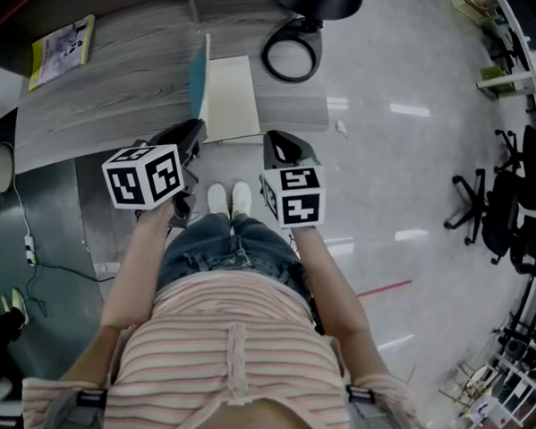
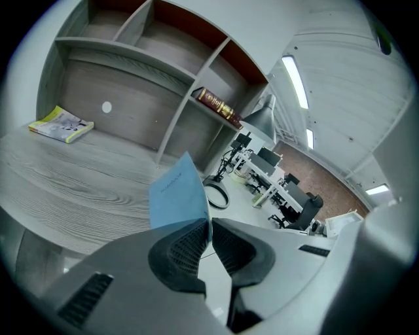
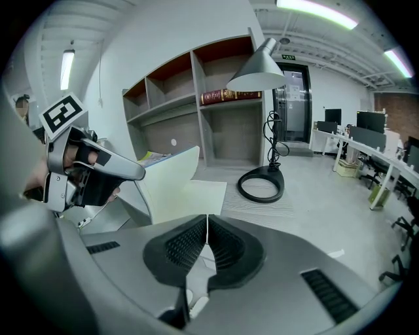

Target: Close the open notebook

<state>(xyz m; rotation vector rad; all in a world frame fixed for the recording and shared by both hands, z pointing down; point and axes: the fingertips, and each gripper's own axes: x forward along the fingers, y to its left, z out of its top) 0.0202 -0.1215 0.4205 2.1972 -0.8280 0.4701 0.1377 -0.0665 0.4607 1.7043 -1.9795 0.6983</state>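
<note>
The notebook lies open on the grey desk (image 1: 104,102), near its front edge. Its blue cover (image 1: 198,78) stands nearly upright and its cream page (image 1: 233,98) lies flat. My left gripper (image 1: 191,135) is shut on the lower edge of the blue cover (image 2: 178,191), which rises from between the pads (image 2: 190,245). In the right gripper view the cover's cream inside (image 3: 169,175) leans beside the left gripper (image 3: 98,167). My right gripper (image 1: 281,143) hovers just in front of the flat page (image 3: 196,196). Its jaws (image 3: 207,229) are shut with nothing between them.
A lamp's black ring base (image 1: 292,51) sits on the desk right of the notebook, and its shade (image 3: 260,69) hangs above. A yellow booklet (image 1: 61,50) lies at the desk's far left. Shelves with a red book (image 2: 219,108) stand behind. Office chairs (image 1: 501,212) stand to the right.
</note>
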